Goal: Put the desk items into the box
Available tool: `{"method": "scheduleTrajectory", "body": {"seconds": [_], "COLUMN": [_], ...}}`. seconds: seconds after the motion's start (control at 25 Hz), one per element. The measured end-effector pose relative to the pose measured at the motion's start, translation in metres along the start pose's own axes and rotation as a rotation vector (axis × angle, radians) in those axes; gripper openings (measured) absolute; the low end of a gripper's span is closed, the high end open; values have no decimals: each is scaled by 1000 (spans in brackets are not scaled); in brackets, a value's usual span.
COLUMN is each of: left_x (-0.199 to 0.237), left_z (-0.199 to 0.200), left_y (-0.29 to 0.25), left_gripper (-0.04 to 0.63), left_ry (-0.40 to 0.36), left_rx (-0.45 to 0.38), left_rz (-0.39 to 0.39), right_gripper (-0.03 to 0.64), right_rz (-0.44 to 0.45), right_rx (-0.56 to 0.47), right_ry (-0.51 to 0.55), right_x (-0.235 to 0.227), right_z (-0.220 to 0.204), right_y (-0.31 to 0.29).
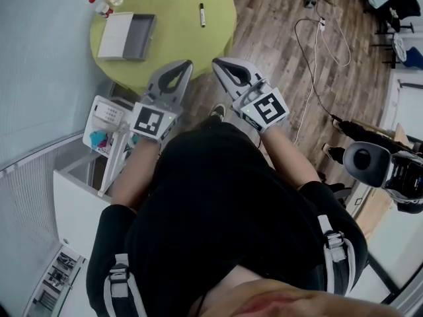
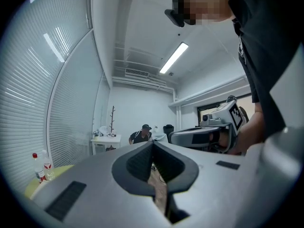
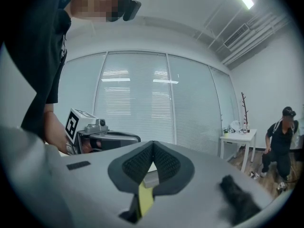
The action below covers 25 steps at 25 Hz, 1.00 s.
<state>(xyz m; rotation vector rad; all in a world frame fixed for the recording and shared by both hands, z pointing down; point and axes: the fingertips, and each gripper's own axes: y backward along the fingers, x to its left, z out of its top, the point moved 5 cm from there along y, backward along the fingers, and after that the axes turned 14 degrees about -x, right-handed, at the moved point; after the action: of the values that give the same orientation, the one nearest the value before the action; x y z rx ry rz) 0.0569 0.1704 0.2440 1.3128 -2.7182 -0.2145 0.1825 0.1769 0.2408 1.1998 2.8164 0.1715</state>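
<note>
- The box [image 1: 140,37] is a grey open tray on the round lime-green table [image 1: 178,41]. A white flat piece covers its left half, and what lies inside cannot be made out.
- A black marker [image 1: 202,14] lies alone on the table, well apart from the box on its right.
- Red-capped bottles [image 1: 104,0] stand at the table's far left edge, partly cut off by the frame.
- The left gripper [image 1: 181,66] has its jaws together with nothing between them.
- The right gripper [image 1: 222,63] is likewise closed tip to tip and empty.
- Both grippers are held close before the person's chest and point level across the room. Their own views show only a sliver of green through the gap behind the pads.
- The person's black torso fills the lower head view and hides the floor beneath.
- A white trolley [image 1: 104,119] sits below the left gripper, partly covered by it. Its contents are too small to tell.
- Cables [image 1: 316,41] trail over the wooden floor.
- A dark round-headed device [image 1: 367,164] is cut off at the right edge.
- Far off, another person [image 3: 280,141] in dark clothes bends beside a white side table [image 3: 237,137].
</note>
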Motion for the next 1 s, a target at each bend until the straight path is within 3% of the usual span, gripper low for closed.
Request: {"method": "scheduleTrajectory", "body": {"seconds": [0.36,0.76,1.0], "left_x": [16,78,123], "left_z": [-18,-51,-74], "left_y": [-46,-79,-108], "left_gripper": [12,12,12], "left_ry": [-11,4,39], "left_rx": [29,31,4], "left_rz": [85,79,32], "right_gripper": [15,17,17], "right_rz": [55,31,-56], "right_rx": [14,52,94], "right_ry": [-36,-46,-32], "right_x": [-59,-103,-136], "right_z": [-17,-51,-77], "right_y": [-8,-57,-96]}}
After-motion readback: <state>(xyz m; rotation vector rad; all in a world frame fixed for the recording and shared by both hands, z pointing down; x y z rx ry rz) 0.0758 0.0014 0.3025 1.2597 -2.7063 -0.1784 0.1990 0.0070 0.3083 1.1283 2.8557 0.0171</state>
